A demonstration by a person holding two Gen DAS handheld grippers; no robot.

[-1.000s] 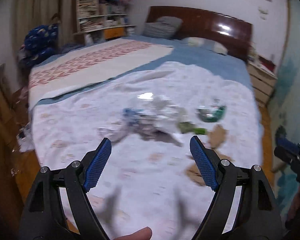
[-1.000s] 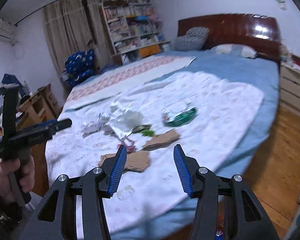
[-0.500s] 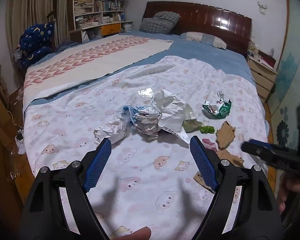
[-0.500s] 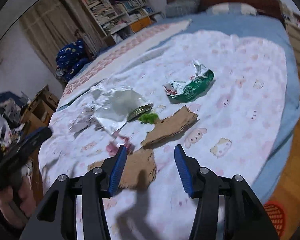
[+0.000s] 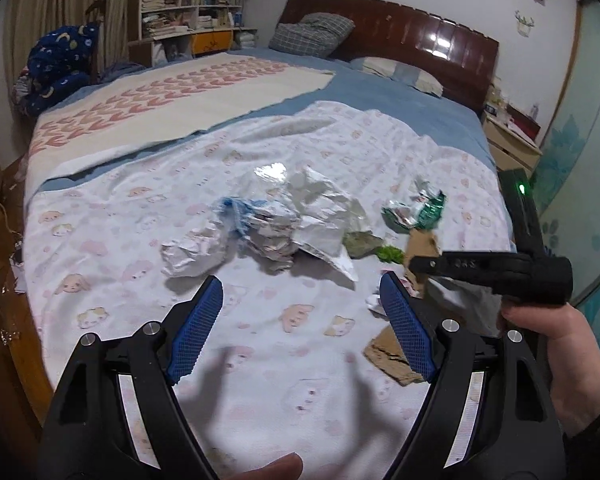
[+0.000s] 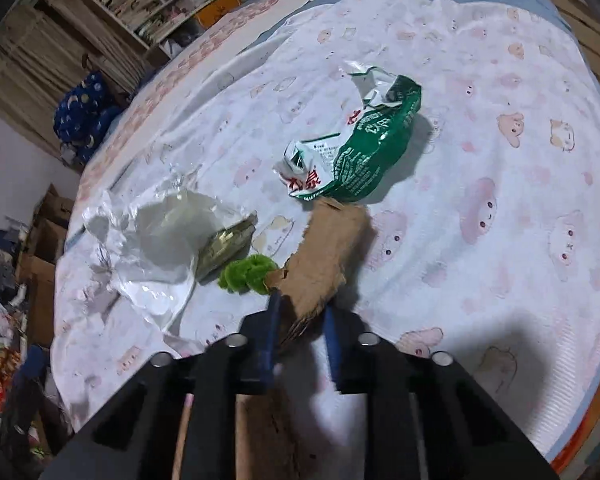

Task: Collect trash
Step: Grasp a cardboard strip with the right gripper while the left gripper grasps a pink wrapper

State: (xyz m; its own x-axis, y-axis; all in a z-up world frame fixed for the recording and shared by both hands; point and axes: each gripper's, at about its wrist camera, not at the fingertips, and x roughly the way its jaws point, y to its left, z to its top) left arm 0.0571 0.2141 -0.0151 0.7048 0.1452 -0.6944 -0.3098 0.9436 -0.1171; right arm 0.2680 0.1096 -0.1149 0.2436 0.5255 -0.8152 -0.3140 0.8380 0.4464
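Note:
Trash lies on a white cartoon-print sheet (image 5: 284,380) spread over a bed. My right gripper (image 6: 302,304) is closing its jaws on the near end of a torn brown cardboard piece (image 6: 328,240), with the blue pads against both of its sides. Beside the cardboard sit a green fuzzy scrap (image 6: 248,274), a green-and-white snack wrapper (image 6: 376,148) and a crumpled white bag (image 6: 160,240). My left gripper (image 5: 300,280) hangs open above bare sheet, short of a heap of crumpled paper and foil (image 5: 276,224). Another cardboard scrap (image 5: 392,356) lies by its right finger.
A person's hand (image 5: 540,328) holds the right gripper at the right of the left wrist view. Behind are a dark wooden headboard (image 5: 420,36), a bookshelf (image 5: 188,4) and a nightstand (image 5: 512,148). Cardboard boxes (image 6: 44,248) stand on the floor to the left of the bed.
My right gripper has dropped toward the bed and rolled, and its jaws have closed from wide apart onto the cardboard piece. The left gripper stays open and nearly still.

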